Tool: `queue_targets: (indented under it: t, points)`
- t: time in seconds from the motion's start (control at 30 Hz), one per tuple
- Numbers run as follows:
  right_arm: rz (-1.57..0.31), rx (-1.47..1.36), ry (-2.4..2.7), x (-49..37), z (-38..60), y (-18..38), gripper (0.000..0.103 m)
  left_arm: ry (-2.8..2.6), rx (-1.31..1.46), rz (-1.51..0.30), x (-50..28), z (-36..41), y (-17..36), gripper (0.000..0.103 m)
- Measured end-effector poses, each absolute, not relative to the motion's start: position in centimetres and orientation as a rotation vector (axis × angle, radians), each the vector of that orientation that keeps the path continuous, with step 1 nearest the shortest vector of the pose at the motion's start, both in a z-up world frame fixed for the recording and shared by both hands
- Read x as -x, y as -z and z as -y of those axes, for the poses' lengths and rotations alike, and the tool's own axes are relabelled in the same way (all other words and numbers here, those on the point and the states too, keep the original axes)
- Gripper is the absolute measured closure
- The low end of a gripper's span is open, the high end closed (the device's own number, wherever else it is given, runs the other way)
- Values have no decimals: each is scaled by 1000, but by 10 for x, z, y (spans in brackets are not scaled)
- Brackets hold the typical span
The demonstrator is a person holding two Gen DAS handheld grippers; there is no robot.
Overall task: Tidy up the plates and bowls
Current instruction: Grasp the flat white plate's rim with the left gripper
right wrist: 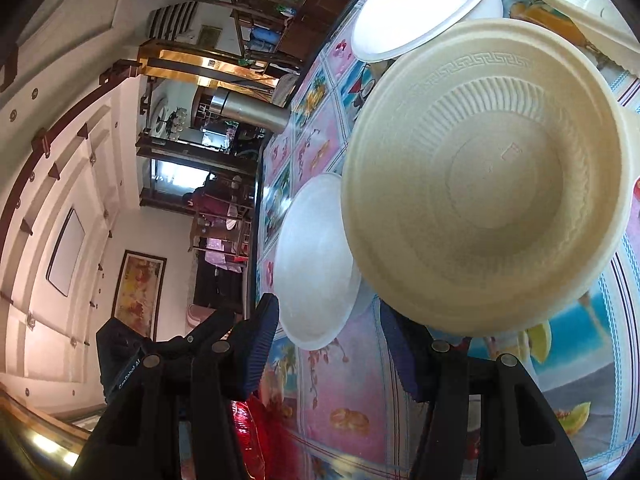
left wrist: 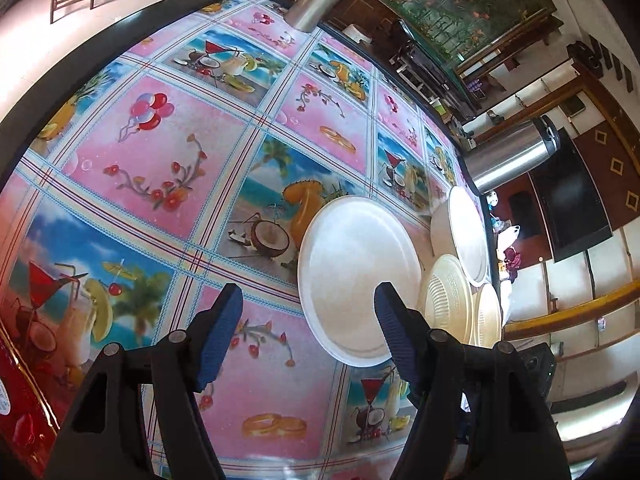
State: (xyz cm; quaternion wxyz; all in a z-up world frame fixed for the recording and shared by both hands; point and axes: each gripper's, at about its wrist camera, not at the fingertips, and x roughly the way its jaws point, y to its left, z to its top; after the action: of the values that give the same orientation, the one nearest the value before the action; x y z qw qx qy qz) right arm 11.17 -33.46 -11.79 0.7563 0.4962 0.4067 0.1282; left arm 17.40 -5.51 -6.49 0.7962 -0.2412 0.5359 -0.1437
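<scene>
Plates and bowls sit together near one edge of the bench (left wrist: 168, 168), which wears a glossy cloth printed with pink squares, balloons, cocktails and coconuts. In the left wrist view a white plate (left wrist: 356, 280) lies flat on the cloth, with a ribbed cream bowl (left wrist: 448, 300) just beside it, a second cream piece (left wrist: 489, 312) behind that, and another white dish (left wrist: 468, 236) further along by the bench edge. The left tongs (left wrist: 308, 344) hover with jaws apart and nothing between them; one blue pad crosses the near rim of the white plate in the picture, but I cannot tell whether it touches.

From the right wrist view, a large cream bowl (right wrist: 488, 184) with a key-pattern rim fills most of the frame, crowding a smaller white bowl (right wrist: 316, 264) beside it; a white bowl (right wrist: 428, 4) and a cream dish (right wrist: 580, 4) lie beyond. The right tongs (right wrist: 328, 344) stand open and empty, the cream bowl's rim overlapping one finger.

A steel flask (left wrist: 516, 156) stands at the bench edge, and another metal cylinder (left wrist: 320, 0) at the far side. A red packet (left wrist: 20, 412) lies at the near corner.
</scene>
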Motion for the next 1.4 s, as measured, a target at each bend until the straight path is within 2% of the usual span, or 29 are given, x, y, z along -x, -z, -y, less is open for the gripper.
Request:
queue_targets:
  t: [1.0, 1.4]
  points:
    - [-789, -1022, -210, -122, 337, 117, 48, 370, 538, -1174, -199, 76, 73, 35]
    - [-800, -981, -198, -128, 334, 118, 78, 367, 516, -1164, -199, 77, 72, 36]
